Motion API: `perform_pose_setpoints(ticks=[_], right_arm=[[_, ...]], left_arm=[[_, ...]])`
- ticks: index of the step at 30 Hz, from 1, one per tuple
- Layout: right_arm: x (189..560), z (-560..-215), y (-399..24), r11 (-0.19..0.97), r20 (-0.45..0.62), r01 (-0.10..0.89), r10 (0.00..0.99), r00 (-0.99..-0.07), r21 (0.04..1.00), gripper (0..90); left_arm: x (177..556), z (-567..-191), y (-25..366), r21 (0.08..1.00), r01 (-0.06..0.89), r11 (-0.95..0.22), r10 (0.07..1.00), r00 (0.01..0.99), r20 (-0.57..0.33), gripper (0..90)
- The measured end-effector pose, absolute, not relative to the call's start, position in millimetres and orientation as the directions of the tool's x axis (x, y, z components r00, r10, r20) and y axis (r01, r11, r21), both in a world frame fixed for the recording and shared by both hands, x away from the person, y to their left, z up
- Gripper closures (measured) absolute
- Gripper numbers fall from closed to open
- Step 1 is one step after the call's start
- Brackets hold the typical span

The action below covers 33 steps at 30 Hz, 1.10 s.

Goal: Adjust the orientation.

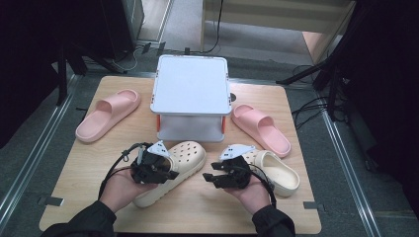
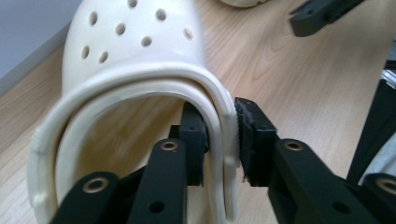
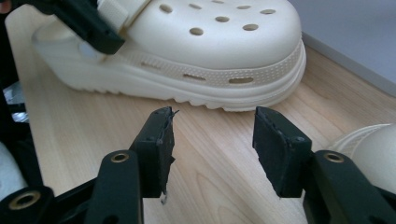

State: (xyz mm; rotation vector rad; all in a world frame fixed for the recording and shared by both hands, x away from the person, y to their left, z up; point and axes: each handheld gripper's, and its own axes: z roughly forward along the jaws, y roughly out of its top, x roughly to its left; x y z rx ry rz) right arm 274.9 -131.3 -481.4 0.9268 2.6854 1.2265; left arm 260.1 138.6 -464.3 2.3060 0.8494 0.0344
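On the desk (image 1: 69, 173), a white rack (image 1: 191, 94) is seen at twelve o'clock. The cream clog (image 1: 173, 170) lies at six o'clock; its side wall is straddled by the left claw (image 2: 219, 140), pads barely touching it, so it is judged as being released. The right claw (image 3: 212, 144) is held open and empty. Next, a clean withdrawal is called for.
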Motion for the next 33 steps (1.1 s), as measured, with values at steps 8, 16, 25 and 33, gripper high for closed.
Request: perform_pose_setpoints(ticks=[8,16,25,33], right_arm=[[274,-483,-131,0.474,0.207,0.515,0.559,-0.803,0.714,48.9],[273,-486,-121,0.452,0.213,0.519,0.569,-0.794,0.725,60.2],[274,-489,-109,0.455,0.225,0.525,0.562,-0.796,0.719,66.0],[274,-495,-99,0.486,0.235,0.536,0.550,-0.802,0.691,71.8]], left_arm=[[257,-453,154,0.626,0.569,-0.534,0.565,0.790,-0.236,58.1],[258,-441,187,0.665,0.547,-0.508,0.578,0.789,-0.207,59.1],[267,-453,214,0.666,0.597,-0.446,0.630,0.739,-0.240,57.3],[275,-471,231,0.631,0.638,-0.441,0.663,0.706,-0.250,53.6]])
